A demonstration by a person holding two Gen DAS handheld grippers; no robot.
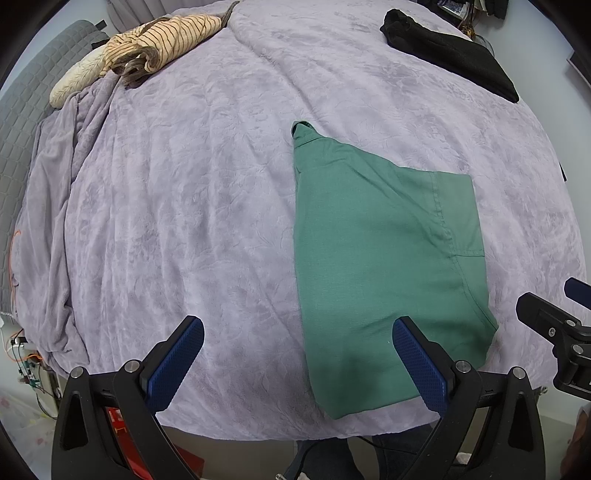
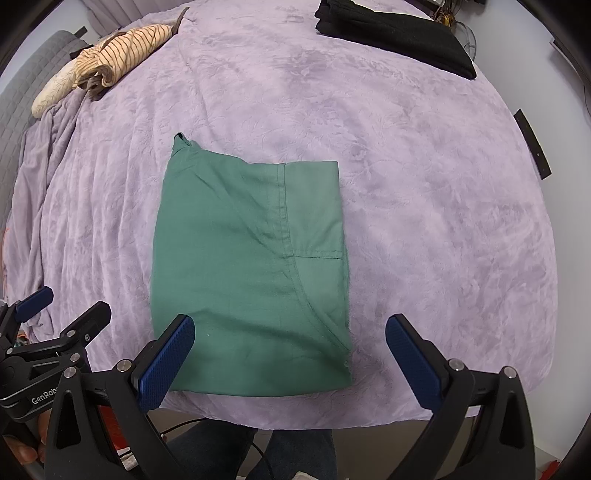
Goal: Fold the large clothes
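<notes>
The left gripper [image 1: 297, 334] hangs low at the near edge of the bed. Its jaws are spread wide and hold nothing. One blue bumpy pad [image 1: 177, 363] is over the bare blanket. The other pad is over the near left part of the green shirt [image 1: 384, 266].

The right gripper [image 2: 290, 332] hangs the same way, just beside the left one. Its jaws are spread wide too and are empty. Its left pad [image 2: 166, 363] is over the near corner of the shirt. Its right pad is over the blanket. I cannot tell if any pad touches the cloth. The arms of both tools are black and hard, with small silver bolts.

The green shirt is folded into a neat block near the front edge of the bed. The cloth is smooth and thin, with a stitched seam running down it. A small collar bit sticks out at the far left corner.

The purple blanket [image 2: 424, 206] is soft and fuzzy, with a faint leafy pattern. It bunches into folds on the left side.

Far back on the left lies a crumpled striped top [image 1: 166, 40], tan with dark lines. Far back on the right lies a folded black garment [image 2: 395, 35], flat and long.
</notes>
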